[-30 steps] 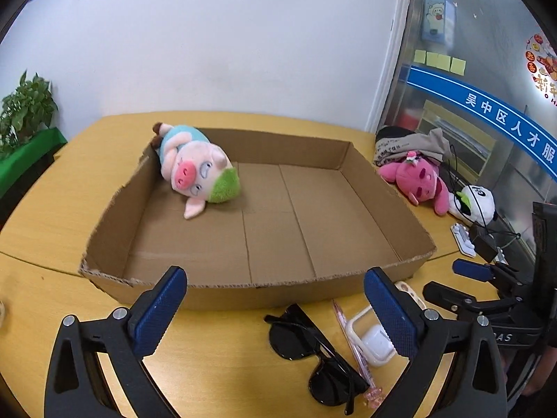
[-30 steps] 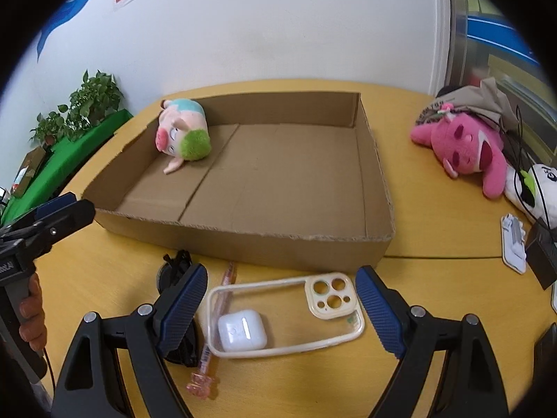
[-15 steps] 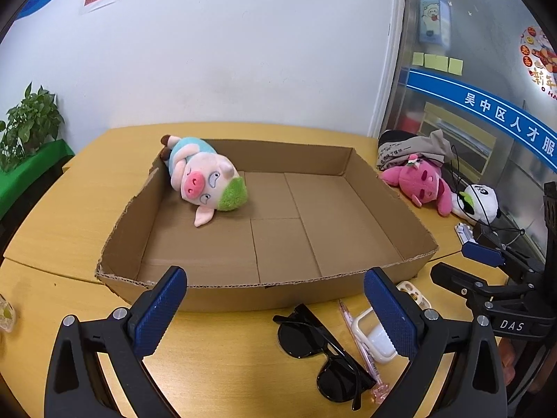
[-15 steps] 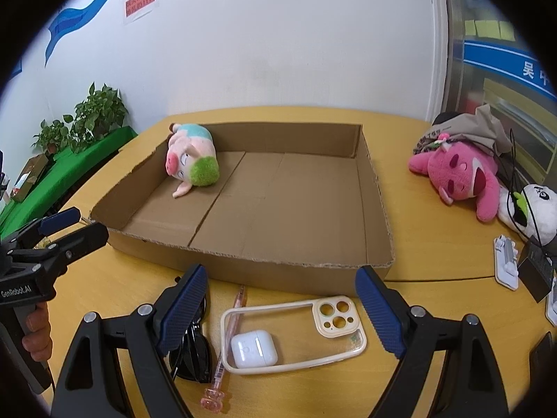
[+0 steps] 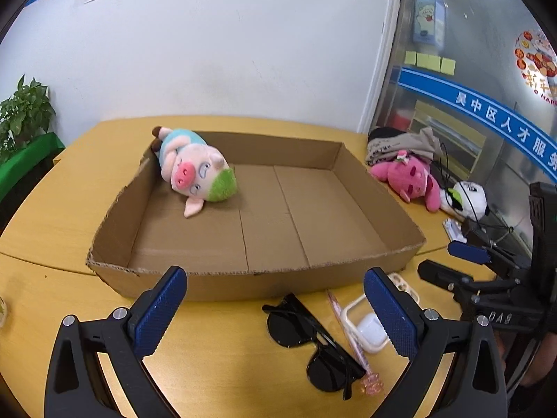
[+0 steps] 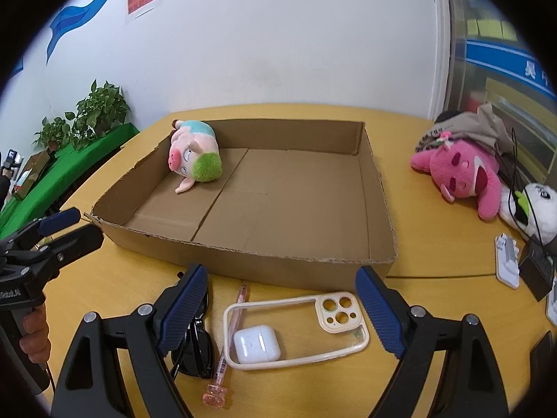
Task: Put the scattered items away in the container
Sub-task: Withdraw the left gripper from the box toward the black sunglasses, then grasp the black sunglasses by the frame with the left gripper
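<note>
An open cardboard box (image 5: 226, 284) (image 6: 379, 188) lies on the yellow table with a pig plush (image 5: 195, 174) (image 6: 195, 160) in its far left corner. In front of the box lie black sunglasses (image 5: 313, 341) (image 6: 195, 348), a pink pen (image 5: 348, 334) (image 6: 229, 341), a cream phone case (image 6: 334, 317) (image 5: 351, 310) and a white earbuds case (image 6: 256, 343) (image 5: 372, 329) resting inside the case's frame. My left gripper (image 5: 275, 278) hovers open before the box, left of the sunglasses. Above the phone case my right gripper (image 6: 281, 273) stands open, holding nothing.
A pink plush (image 5: 410, 177) (image 6: 466, 170) and a panda plush (image 5: 470, 198) (image 6: 539, 205) lie right of the box beside a bundle of cloth, cables and a white adapter (image 6: 506, 257). Potted plants (image 6: 97, 111) stand at the far left. A hand (image 6: 33, 334) holds the left gripper's handle.
Both views have tilted up slightly, so the box sits a little lower in the picture. Nothing on the table has moved and both grippers stay open.
</note>
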The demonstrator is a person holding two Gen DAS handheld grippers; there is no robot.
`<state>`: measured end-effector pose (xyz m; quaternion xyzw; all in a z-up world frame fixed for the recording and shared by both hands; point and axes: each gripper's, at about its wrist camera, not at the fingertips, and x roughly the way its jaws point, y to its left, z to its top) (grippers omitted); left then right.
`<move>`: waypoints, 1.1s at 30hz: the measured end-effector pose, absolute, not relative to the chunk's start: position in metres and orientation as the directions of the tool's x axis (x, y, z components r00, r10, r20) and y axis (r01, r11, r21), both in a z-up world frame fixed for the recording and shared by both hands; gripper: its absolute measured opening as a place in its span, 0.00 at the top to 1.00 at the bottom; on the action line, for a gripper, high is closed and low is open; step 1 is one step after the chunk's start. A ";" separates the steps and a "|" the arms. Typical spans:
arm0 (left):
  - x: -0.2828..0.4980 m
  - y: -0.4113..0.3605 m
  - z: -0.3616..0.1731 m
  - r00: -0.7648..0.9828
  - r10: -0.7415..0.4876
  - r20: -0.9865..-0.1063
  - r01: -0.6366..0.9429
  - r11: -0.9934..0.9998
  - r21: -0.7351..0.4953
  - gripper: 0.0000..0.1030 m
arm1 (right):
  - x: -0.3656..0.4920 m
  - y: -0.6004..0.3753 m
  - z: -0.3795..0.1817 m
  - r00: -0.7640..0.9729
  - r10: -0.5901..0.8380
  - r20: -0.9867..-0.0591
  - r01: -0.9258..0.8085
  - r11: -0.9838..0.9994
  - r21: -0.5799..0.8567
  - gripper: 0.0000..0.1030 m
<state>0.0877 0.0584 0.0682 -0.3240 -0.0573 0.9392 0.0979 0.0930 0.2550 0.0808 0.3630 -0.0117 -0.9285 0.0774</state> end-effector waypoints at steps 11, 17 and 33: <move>0.094 0.080 0.033 -0.651 0.308 -0.693 -0.231 -0.951 -0.206 0.00 | 0.068 0.329 -0.002 -0.535 -0.135 -0.834 0.026 -0.989 0.144 0.17; 0.091 0.093 0.023 -0.599 0.342 -0.724 -0.261 -0.938 -0.227 0.00 | 0.059 0.327 -0.019 -0.496 -0.234 -0.836 0.067 -0.970 0.232 0.44; 0.081 0.138 0.016 -0.428 0.522 -0.738 -0.450 -0.831 -0.327 0.01 | 0.140 0.308 -0.011 -0.393 -0.322 -0.861 0.287 -0.933 0.218 0.45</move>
